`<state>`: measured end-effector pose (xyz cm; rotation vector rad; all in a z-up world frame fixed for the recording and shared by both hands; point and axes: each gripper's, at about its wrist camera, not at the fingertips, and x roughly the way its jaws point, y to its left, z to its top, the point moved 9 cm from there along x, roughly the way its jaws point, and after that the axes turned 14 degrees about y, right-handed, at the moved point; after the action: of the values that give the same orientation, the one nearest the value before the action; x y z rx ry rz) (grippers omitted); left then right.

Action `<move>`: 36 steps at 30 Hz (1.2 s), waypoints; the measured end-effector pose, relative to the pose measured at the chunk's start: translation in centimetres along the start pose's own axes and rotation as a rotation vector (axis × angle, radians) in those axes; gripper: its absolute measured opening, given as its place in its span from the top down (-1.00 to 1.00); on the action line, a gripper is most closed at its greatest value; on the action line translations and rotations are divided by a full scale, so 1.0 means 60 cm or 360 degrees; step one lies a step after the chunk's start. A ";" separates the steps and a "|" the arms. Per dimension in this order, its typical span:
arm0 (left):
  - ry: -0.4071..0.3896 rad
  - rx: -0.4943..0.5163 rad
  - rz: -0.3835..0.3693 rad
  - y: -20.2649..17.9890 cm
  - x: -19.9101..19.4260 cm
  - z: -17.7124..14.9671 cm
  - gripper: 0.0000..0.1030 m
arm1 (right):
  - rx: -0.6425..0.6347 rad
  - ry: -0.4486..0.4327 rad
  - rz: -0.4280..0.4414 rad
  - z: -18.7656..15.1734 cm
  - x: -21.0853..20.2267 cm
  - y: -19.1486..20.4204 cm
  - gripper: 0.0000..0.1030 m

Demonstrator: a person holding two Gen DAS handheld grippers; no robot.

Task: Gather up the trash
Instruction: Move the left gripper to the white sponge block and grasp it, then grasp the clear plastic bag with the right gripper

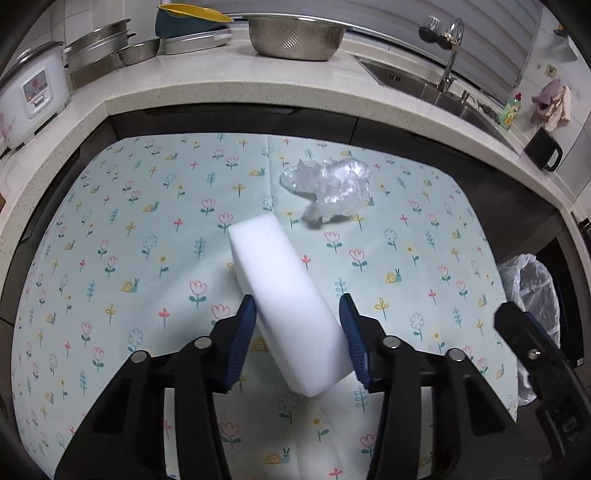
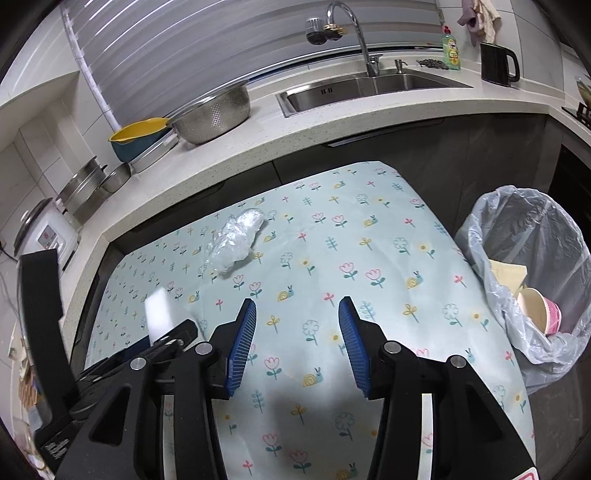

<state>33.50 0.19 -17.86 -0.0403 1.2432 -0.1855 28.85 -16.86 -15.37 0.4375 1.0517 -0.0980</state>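
The left gripper (image 1: 298,321) clamps a white foam block (image 1: 284,295) over the flowered tablecloth (image 1: 110,258), while the right gripper (image 2: 297,321) hangs unclenched and empty beside the lined trash bin (image 2: 517,229).

I count one white foam block (image 1: 284,295), one crumpled clear plastic wrap (image 1: 328,188) and one lined trash bin (image 2: 532,266) holding one paper cup (image 2: 541,310). On the far bench (image 1: 229,79): one colander (image 1: 295,35), one kettle (image 2: 498,64), one soap bottle (image 2: 451,50).

- The left gripper (image 1: 297,334) points steeply down, blue pads pressed on a white block's sides.
- The right gripper (image 2: 297,338) (jaws apart, holding nothing) tilts downward.
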 end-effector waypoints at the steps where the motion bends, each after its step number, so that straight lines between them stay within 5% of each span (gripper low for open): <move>1: -0.0019 -0.0011 -0.0005 0.007 -0.007 0.006 0.16 | -0.0006 0.0004 0.0003 0.003 0.003 0.005 0.11; 15: -0.0308 0.0020 0.0142 0.078 -0.067 0.128 0.17 | -0.0074 0.0071 0.0044 0.094 0.109 0.102 -0.10; 28: -0.0338 0.0043 0.0164 0.110 -0.053 0.163 0.17 | -0.0073 0.0186 -0.0059 0.132 0.236 0.125 -0.22; 29: -0.0336 0.0043 0.0163 0.111 -0.052 0.163 0.17 | -0.0081 0.0193 -0.0076 0.132 0.242 0.125 -0.19; 32: -0.0334 0.0040 0.0164 0.113 -0.050 0.161 0.17 | -0.0107 0.0229 -0.0094 0.126 0.254 0.128 0.47; 36: -0.0337 0.0042 0.0169 0.112 -0.055 0.158 0.17 | -0.0114 0.0165 -0.0078 0.125 0.230 0.129 0.66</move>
<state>42.20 6.67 -12.57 0.0284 1.0287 -0.1021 44.08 -11.00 -21.74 0.3546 1.1649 -0.0816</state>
